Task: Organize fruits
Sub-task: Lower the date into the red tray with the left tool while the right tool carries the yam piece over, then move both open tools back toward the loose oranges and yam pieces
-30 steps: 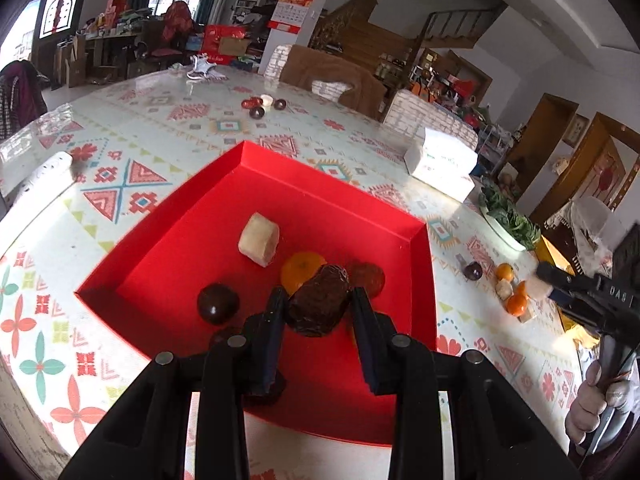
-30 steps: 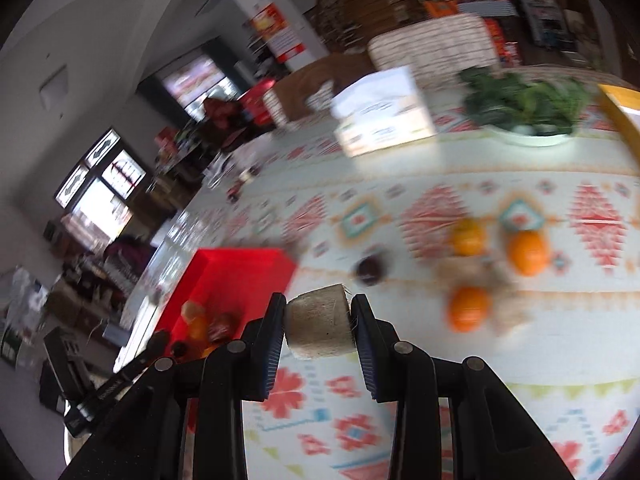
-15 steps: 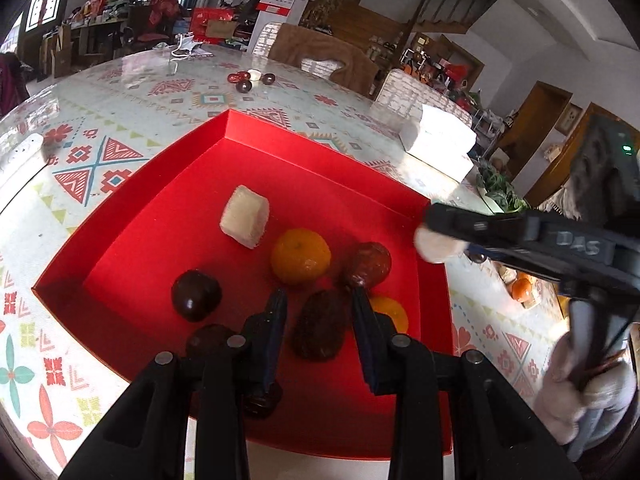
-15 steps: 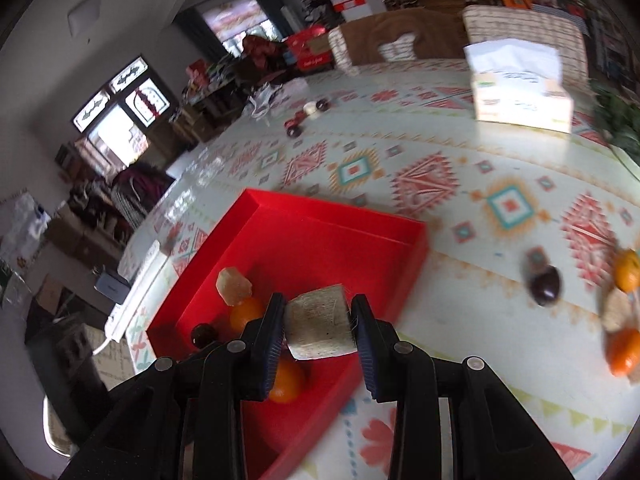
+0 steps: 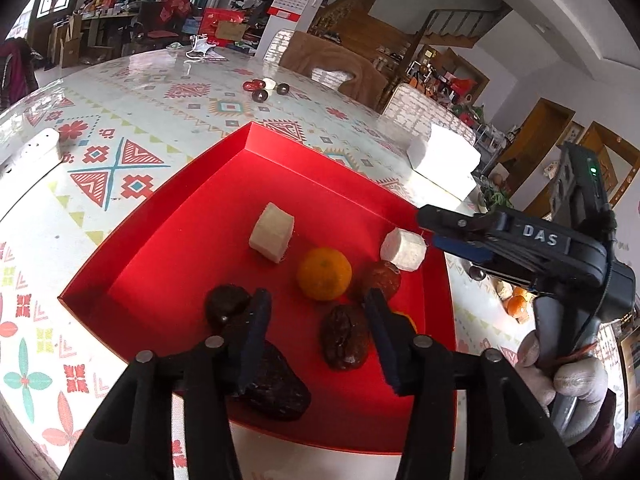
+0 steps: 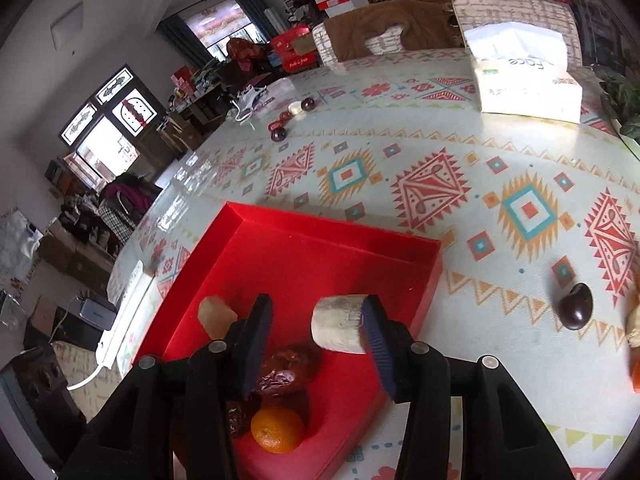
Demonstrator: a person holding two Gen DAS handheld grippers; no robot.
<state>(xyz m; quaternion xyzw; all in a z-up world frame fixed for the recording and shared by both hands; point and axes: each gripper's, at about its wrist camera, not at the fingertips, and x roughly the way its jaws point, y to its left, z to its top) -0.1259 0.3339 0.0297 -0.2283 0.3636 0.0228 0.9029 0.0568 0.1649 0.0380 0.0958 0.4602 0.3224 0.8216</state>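
The left gripper (image 5: 318, 334) hangs spread wide and empty above the near end of the red tray (image 5: 192, 216), its dark ribbed pads either side of a wrinkled brown date (image 5: 345, 338) without touching it. The right gripper (image 6: 316, 346) is also spread: a pale cylindrical chunk (image 6: 340, 322) with a fibrous cut face sits against its right pad, well clear of the left pad, so it is no longer squeezed; whether it rests on the tray floor or only on that pad I cannot tell. The left wrist view shows the same chunk (image 5: 403, 249) at the tray's right wall, at the tip of the right gripper (image 5: 430, 222), just above a glossy reddish-brown fruit (image 5: 378, 278). Also in the tray are a pale blocky wedge (image 5: 273, 232) near its middle, a smooth round orange (image 5: 324, 274) right of the wedge, a dark round fruit (image 5: 226, 300) towards the near left, and a rough black lump (image 5: 276, 384) at the near edge. Only the right wrist view shows a shiny dark plum-like fruit (image 6: 575, 311) on the patterned tablecloth (image 6: 440, 152) right of the tray and the print on the tissue box (image 6: 524, 84) beyond it; only the left wrist view shows the gloved hand (image 5: 564, 372) on the right gripper's grey handle.
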